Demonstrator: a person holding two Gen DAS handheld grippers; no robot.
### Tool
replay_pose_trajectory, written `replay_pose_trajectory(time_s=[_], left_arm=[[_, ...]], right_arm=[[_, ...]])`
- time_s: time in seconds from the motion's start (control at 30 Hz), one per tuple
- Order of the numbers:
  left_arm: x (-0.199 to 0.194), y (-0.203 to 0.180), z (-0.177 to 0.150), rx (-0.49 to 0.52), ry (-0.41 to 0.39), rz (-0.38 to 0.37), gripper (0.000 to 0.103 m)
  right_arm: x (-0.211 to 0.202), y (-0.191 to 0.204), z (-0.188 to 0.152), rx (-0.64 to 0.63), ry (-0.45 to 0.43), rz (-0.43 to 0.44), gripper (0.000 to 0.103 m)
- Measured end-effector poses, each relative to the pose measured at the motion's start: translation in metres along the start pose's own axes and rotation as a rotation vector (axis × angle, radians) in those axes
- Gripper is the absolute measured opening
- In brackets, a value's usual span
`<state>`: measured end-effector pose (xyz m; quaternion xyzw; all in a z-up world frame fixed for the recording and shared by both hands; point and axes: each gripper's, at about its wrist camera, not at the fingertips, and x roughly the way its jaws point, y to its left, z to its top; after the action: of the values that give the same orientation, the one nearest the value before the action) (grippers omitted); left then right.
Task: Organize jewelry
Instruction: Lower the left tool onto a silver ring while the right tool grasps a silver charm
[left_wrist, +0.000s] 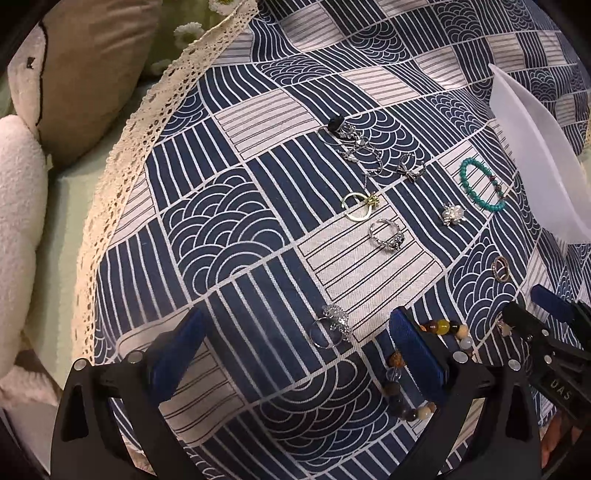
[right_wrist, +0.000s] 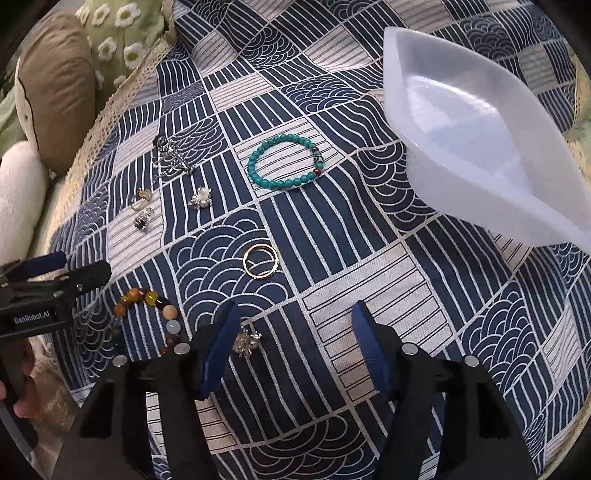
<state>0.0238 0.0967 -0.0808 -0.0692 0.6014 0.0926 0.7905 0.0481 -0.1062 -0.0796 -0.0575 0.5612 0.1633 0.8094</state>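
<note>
Right wrist view: right gripper points steeply down at the patterned cloth, jaws apart and gripping nothing, a small silver flower piece lying just inside its left pad. A gold ring lies a little ahead, a turquoise bead bracelet beyond that, and the frosted white tray stands at the far right, nothing visible in it.

Left gripper likewise released, a silver cluster ring between its pads but untouched; a multicoloured bead bracelet lies against its right pad.

Handling, as I judge it: all pieces light and rigid, metal ones slick and flat on soft cloth, so pads may pinch fabric. Take the flower piece across its raised petals; rings by the setting or across the band. Bracelets are floppy; grip across one run of beads.
</note>
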Motion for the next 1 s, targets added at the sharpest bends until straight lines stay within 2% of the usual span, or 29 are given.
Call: replay_pose_trajectory(time_s=[0.07, 0.2, 0.37, 0.4, 0.47, 0.67, 0.83, 0.97, 1.0], left_arm=[[0.003, 0.001, 0.0, -0.001, 0.002, -0.001, 0.095], [-0.001, -0.002, -0.003, 0.013, -0.011, -0.034, 0.094], [0.003, -0.006, -0.003, 0.022, 0.004, -0.034, 0.093], [0.004, -0.006, -0.004, 0.021, 0.008, -0.041, 0.09], [0.005, -0.008, -0.004, 0.021, 0.018, -0.057, 0.065], [0.002, -0.014, -0.007, 0.037, 0.01, -0.041, 0.058], [0.002, -0.016, -0.006, 0.033, 0.006, -0.06, 0.042], [0.001, -0.012, -0.006, 0.014, 0.004, -0.083, 0.035], [0.001, -0.012, -0.006, 0.01, 0.005, -0.092, 0.03]], right_arm=[[-0.003, 0.002, 0.0, -0.004, -0.003, 0.015, 0.059], [-0.008, 0.005, -0.001, -0.008, -0.012, 0.047, 0.059], [-0.007, 0.009, -0.002, -0.023, 0.003, 0.056, 0.059], [-0.005, 0.01, -0.002, -0.025, 0.009, 0.053, 0.059], [-0.005, 0.011, -0.003, -0.022, 0.009, 0.056, 0.059], [-0.007, 0.014, -0.004, -0.032, 0.005, 0.069, 0.059], [-0.002, 0.015, -0.006, -0.037, 0.013, 0.061, 0.057], [-0.002, 0.015, -0.006, -0.045, 0.007, 0.05, 0.042], [-0.002, 0.014, -0.006, -0.044, 0.008, 0.056, 0.035]])
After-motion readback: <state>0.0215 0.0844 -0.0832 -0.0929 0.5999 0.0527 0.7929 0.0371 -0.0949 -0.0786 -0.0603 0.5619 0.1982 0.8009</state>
